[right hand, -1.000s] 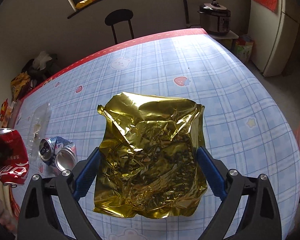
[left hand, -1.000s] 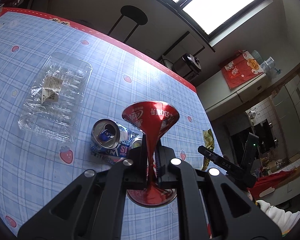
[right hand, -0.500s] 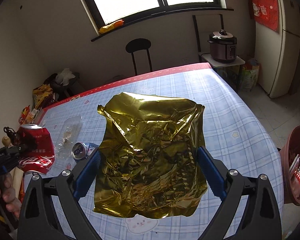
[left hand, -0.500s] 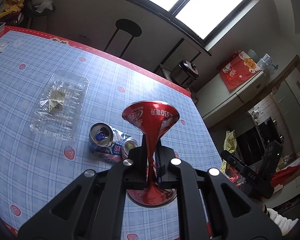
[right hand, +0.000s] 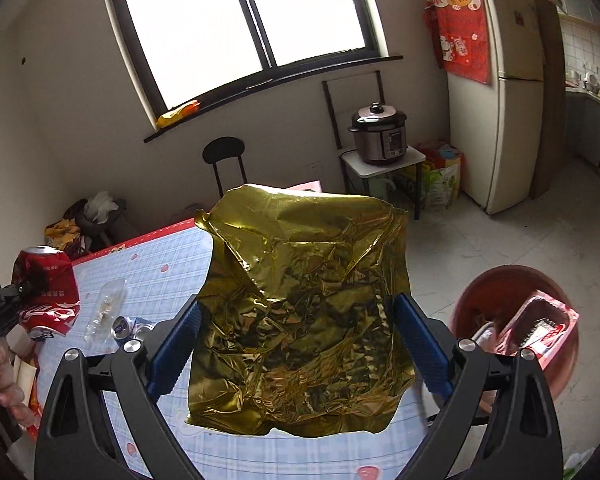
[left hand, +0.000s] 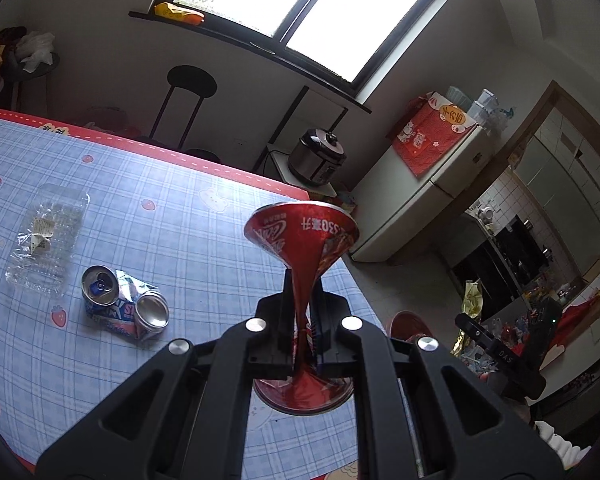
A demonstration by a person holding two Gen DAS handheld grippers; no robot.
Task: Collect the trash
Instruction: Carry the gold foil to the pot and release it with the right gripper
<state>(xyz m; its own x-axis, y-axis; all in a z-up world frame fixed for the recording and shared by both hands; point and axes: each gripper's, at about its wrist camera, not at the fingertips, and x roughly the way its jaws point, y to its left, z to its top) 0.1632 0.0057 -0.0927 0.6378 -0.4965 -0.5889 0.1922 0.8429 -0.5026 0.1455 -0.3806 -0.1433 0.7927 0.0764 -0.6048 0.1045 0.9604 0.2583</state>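
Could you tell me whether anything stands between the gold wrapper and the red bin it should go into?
Nothing visible does. The gold wrapper hangs in the right gripper above the table's edge; the red bin sits on open floor to its right.

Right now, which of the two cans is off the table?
The red can, pinched flat in the left gripper. The blue can lies crushed on the table.

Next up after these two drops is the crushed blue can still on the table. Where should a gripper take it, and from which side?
The crushed blue can lies on its side on the table, bent, both round ends facing up. Probably best to come from above and close across the flattened, creased middle between the ends: it looks thinnest there, and the rims either side should stop it slipping.
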